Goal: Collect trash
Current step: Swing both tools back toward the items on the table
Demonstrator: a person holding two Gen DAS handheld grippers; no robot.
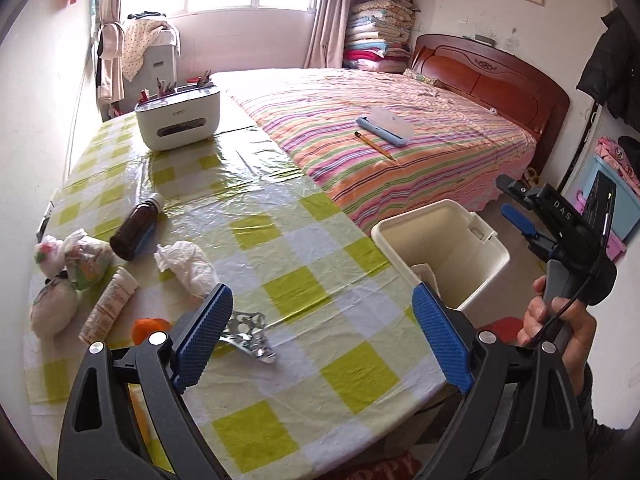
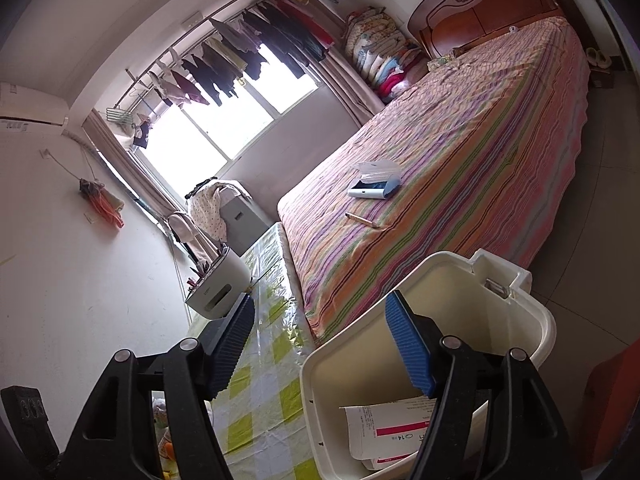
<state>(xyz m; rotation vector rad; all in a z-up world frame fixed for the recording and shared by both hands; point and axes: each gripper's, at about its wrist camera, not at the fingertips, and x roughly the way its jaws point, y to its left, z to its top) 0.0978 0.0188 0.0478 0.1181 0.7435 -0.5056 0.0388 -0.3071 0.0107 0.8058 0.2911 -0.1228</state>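
Trash lies on the left of the checked table (image 1: 320, 240): a crumpled tissue (image 1: 184, 264), a brown bottle (image 1: 134, 230), a paper tube (image 1: 110, 308), knotted plastic bags (image 1: 60, 268), an orange (image 1: 148, 328) and a foil blister pack (image 1: 250, 334). My left gripper (image 1: 322, 304) hangs open over the table's near part with nothing between its fingers. A white bin (image 1: 476, 264) stands off the table's right edge. The bin (image 2: 536, 320) holds a white and pink box (image 2: 384, 424). My right gripper (image 2: 320, 320) is open above the bin's near rim, gripping nothing.
A striped bed (image 1: 380, 128) runs along the table's far right side, with a blue case (image 1: 384, 124) and a pen (image 1: 374, 145) on it. A white desk organiser (image 1: 178, 120) stands at the table's far end. A hand (image 1: 560, 320) holds the right gripper.
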